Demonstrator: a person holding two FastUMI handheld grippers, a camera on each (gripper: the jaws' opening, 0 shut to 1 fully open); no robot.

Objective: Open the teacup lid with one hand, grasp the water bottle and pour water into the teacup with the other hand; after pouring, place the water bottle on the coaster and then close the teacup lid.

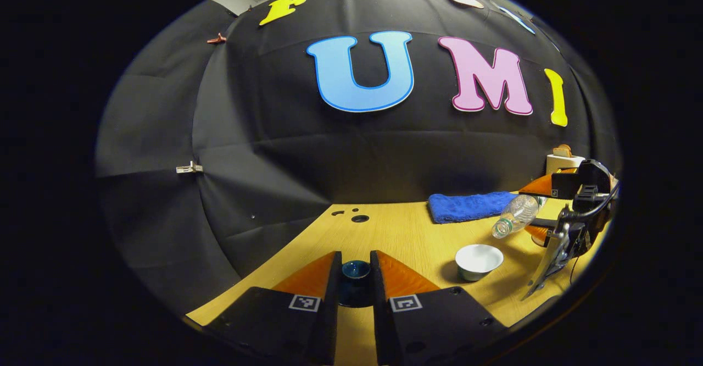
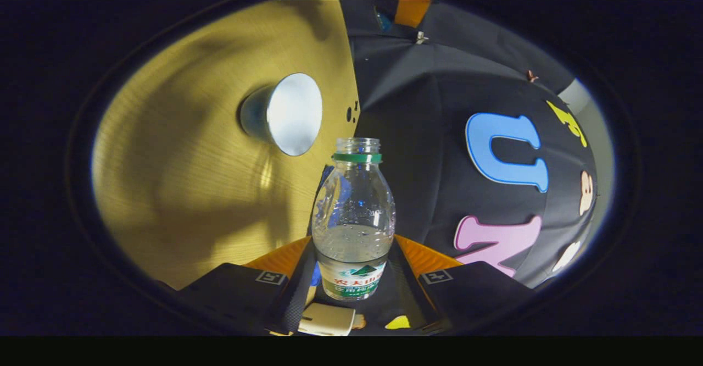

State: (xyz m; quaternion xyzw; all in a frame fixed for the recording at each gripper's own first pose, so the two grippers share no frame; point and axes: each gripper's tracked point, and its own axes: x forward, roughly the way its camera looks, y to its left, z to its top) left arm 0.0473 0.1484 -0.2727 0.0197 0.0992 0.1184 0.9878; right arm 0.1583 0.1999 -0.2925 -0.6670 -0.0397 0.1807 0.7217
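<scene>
Gripped between both fingers of the left gripper point(image 1: 356, 278), one dark glazed teacup lid point(image 1: 356, 270) sits nearest the lens, round and glossy. One white teacup point(image 1: 479, 260), round-rimmed and uncovered, stands on the wooden table point(image 1: 401, 234). One clear plastic water bottle point(image 2: 353, 217), uncapped with a green neck ring, is clamped in the right gripper point(image 2: 353, 278) and tilted, its mouth above the teacup. One blue folded towel point(image 1: 469, 206) lies beyond the teacup.
</scene>
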